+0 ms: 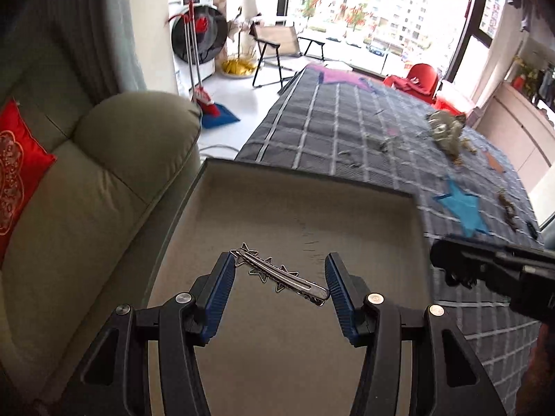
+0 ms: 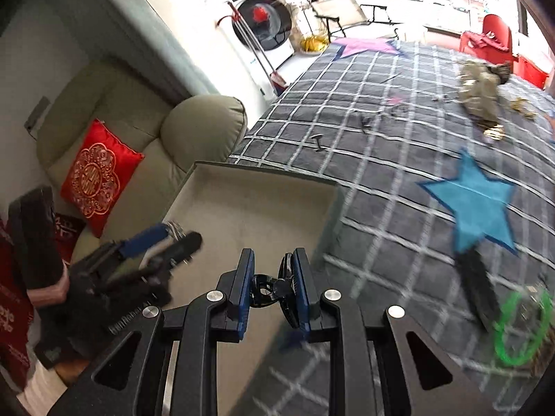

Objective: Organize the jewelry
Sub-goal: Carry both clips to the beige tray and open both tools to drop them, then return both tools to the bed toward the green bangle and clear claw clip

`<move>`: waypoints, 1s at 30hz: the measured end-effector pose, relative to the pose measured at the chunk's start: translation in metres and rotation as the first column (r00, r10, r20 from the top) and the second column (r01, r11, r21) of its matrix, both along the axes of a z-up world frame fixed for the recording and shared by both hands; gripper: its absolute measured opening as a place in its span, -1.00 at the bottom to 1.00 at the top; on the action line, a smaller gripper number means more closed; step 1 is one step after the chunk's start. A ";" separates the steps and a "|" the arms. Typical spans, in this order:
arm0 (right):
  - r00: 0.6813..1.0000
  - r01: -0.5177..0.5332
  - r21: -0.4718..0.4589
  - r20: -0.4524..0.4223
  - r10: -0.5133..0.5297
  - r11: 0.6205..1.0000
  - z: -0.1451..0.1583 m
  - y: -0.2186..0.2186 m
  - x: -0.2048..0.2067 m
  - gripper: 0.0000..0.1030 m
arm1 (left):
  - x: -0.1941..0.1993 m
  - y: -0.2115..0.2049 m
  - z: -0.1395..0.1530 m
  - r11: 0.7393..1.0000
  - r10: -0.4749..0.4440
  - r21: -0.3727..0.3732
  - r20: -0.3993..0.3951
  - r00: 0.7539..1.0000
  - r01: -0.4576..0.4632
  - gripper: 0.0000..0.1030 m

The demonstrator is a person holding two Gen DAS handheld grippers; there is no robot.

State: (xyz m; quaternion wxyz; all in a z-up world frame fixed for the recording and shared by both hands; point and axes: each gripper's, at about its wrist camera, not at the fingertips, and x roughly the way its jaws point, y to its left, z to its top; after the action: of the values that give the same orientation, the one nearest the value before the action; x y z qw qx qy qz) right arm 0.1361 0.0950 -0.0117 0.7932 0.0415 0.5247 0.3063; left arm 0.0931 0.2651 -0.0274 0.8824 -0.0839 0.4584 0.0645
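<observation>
We are pinching a star hairpin (image 1: pixel 279 272) lengthwise in the left tool (image 1: pixel 280 287), over the tray (image 1: pixel 312 187). Our right tool (image 2: pixel 272 289) is clamping a black claw clip (image 2: pixel 274 287), likely for dropping in too.

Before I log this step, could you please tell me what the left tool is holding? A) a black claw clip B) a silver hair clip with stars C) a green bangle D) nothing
B: the left tool holds a silver hair clip with stars spanning its pads, over the grey tray.
</observation>
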 end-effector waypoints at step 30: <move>0.997 0.080 0.037 -0.021 -0.079 0.996 -0.002 -0.020 0.024 0.54 | 0.000 -0.004 -0.005 0.994 0.057 0.093 0.012 0.998 -0.058 1.00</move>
State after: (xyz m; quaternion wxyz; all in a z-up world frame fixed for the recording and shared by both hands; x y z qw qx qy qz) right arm 0.1603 0.0753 -0.0133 0.7986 0.0804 0.5245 0.2839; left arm 0.0933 0.2607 -0.0329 0.8852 -0.0561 0.4484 0.1106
